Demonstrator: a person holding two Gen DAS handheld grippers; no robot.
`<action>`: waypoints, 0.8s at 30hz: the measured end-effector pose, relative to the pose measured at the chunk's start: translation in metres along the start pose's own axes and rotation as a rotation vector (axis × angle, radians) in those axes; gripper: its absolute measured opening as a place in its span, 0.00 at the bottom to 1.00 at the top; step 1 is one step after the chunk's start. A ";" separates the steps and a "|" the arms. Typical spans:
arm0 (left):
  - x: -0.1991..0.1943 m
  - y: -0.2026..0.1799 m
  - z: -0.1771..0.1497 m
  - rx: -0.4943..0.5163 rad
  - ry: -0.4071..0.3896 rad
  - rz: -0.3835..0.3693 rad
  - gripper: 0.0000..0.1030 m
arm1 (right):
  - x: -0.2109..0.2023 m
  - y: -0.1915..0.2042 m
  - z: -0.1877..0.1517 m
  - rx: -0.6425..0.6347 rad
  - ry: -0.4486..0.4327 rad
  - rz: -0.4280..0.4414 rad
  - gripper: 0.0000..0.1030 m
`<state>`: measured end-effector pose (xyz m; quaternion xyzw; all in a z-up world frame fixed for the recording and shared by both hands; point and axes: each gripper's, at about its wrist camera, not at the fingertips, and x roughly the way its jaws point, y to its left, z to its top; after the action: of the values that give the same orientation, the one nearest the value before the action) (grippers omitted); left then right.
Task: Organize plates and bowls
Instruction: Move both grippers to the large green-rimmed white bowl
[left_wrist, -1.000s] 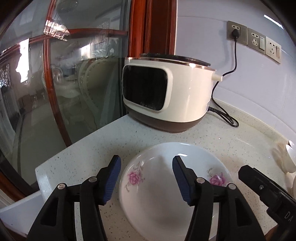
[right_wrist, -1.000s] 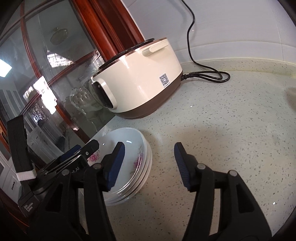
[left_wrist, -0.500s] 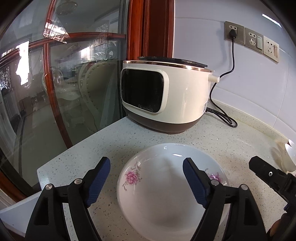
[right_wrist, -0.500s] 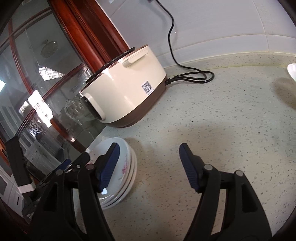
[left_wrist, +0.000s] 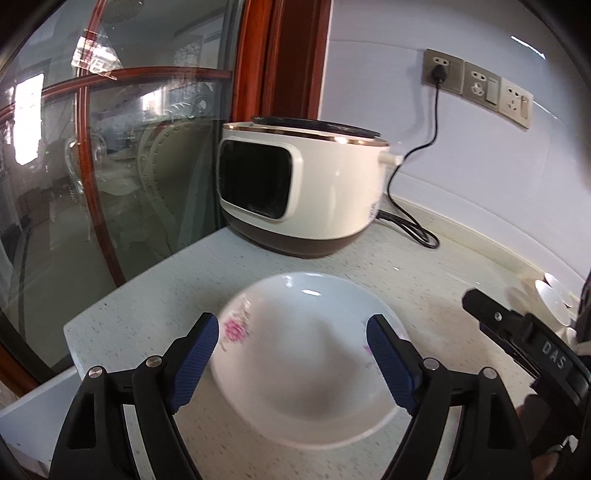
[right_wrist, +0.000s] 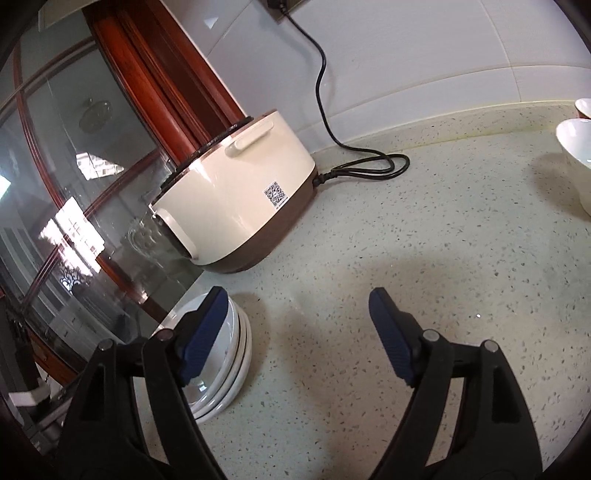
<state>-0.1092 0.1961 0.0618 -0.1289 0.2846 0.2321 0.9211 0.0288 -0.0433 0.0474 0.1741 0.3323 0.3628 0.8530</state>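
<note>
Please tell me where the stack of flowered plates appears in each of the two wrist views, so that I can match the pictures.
Left wrist view: the stack of flowered plates lies at bottom centre, seen from above, between the fingers of the open left gripper.
Right wrist view: the same stack sits at lower left, seen from the side, partly behind the left finger of the right gripper.
Shared landmark: the cream rice cooker behind the stack.
</note>
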 end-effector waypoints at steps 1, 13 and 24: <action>-0.002 -0.002 -0.001 0.002 0.003 -0.008 0.81 | -0.003 -0.001 -0.001 0.000 -0.003 -0.005 0.79; -0.008 -0.052 -0.031 0.058 0.114 -0.202 0.82 | -0.134 -0.025 -0.018 0.005 -0.206 -0.243 0.79; -0.026 -0.165 -0.039 0.184 0.161 -0.461 0.84 | -0.238 -0.134 0.005 0.265 -0.334 -0.451 0.82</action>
<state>-0.0642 0.0308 0.0629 -0.1239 0.3399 -0.0218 0.9320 -0.0224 -0.3090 0.0836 0.2627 0.2620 0.0843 0.9248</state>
